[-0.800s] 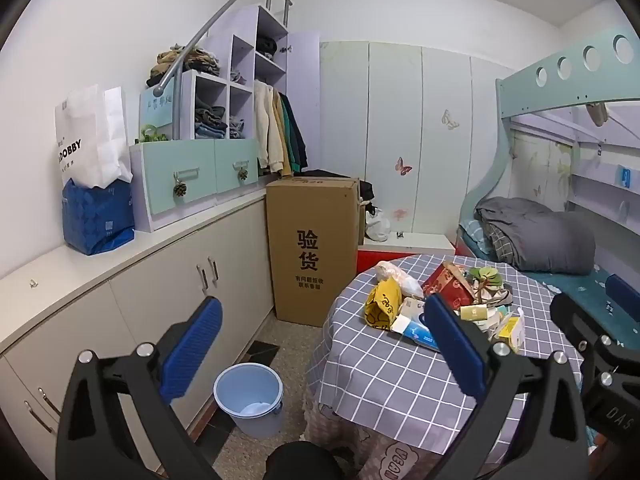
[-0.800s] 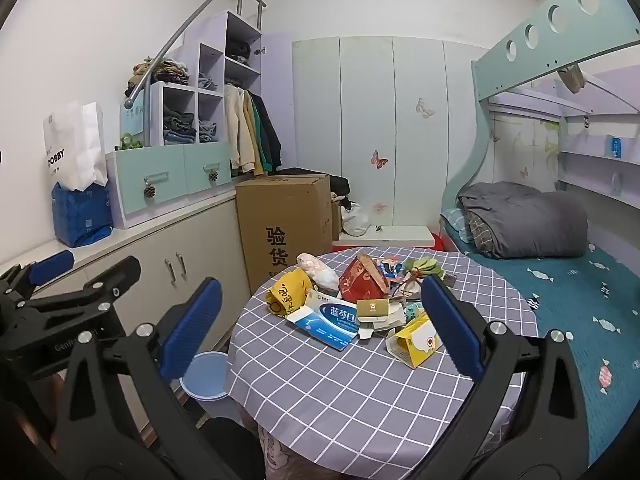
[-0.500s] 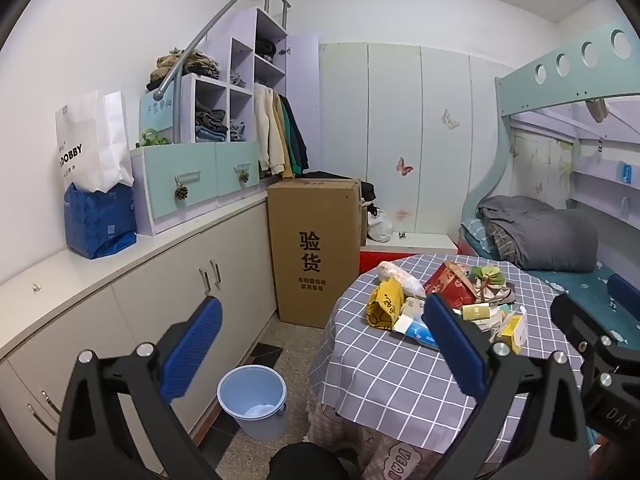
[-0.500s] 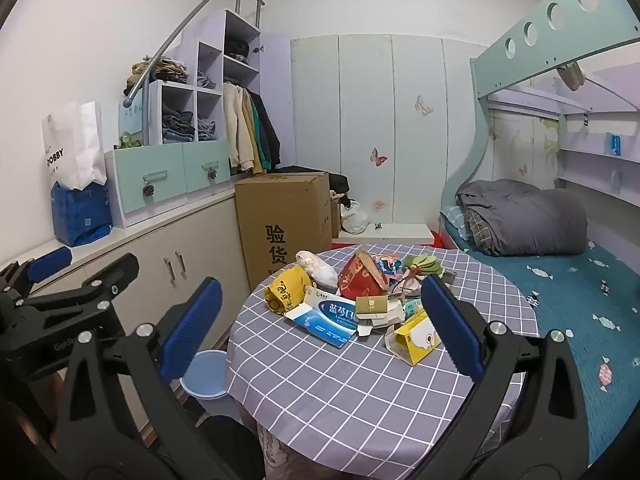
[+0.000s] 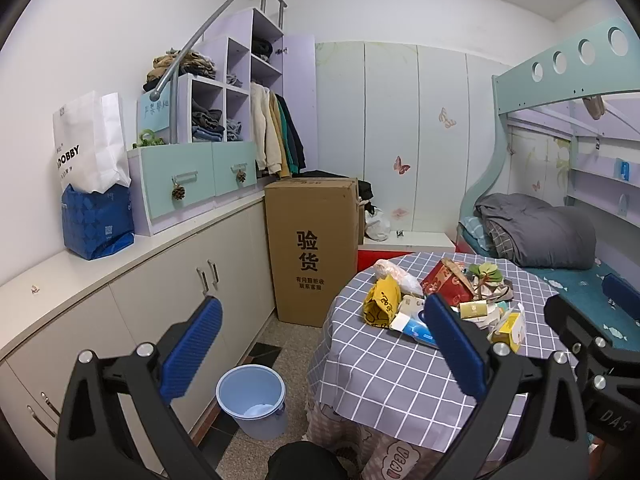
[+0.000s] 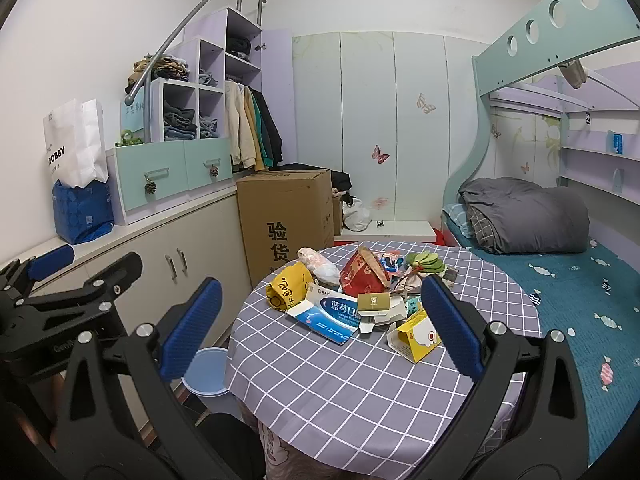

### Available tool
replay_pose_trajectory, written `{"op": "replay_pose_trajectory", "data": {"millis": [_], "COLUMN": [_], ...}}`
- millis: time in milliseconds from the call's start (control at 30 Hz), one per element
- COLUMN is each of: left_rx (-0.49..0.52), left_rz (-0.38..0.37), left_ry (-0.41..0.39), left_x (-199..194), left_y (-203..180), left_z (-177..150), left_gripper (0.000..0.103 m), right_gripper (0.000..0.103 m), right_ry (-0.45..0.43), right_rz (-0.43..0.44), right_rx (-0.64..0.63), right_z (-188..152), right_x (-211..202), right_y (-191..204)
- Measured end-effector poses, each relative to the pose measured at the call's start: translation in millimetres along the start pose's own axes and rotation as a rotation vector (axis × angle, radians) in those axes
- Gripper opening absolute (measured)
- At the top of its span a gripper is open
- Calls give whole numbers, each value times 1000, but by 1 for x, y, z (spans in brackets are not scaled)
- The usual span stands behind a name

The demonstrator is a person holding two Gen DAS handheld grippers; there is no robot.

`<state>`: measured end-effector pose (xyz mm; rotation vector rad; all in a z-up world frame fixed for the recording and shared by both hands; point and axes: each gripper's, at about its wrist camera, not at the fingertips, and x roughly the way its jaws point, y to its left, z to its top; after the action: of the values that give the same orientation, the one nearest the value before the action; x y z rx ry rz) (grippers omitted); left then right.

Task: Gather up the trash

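Left wrist view: left gripper spread wide, empty. Trash pile sat on table at 2 o'clock; bucket on floor at 6 o'clock, nearly empty.

Right wrist view: right gripper released, nothing held. Trash pile dead ahead, untouched. Judged: collecting not begun, everything left.

We note grey tablecloth with white grid ahead of both grippers. Trash on it: yellow bag, red carton, blue-white box, yellow-white carton. Pale blue bucket below left. Brown cardboard box beyond. We record blue finger pads.
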<state>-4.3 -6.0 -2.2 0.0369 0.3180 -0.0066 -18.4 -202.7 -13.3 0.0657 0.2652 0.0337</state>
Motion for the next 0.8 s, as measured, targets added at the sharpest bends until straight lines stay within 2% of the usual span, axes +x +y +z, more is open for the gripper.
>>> {"op": "replay_pose_trajectory", "data": {"millis": [800], "left_rx": [4], "left_rz": [-2], "left_ry": [-1], "left_x": [1], "left_y": [-2], "left_z": [1], "left_gripper": [99], "right_gripper": [97], "right_ry": [1], "right_rz": [7], "right_rx": [-2], "right_z": [3], "right_x": [-2], "right_y": [8]}}
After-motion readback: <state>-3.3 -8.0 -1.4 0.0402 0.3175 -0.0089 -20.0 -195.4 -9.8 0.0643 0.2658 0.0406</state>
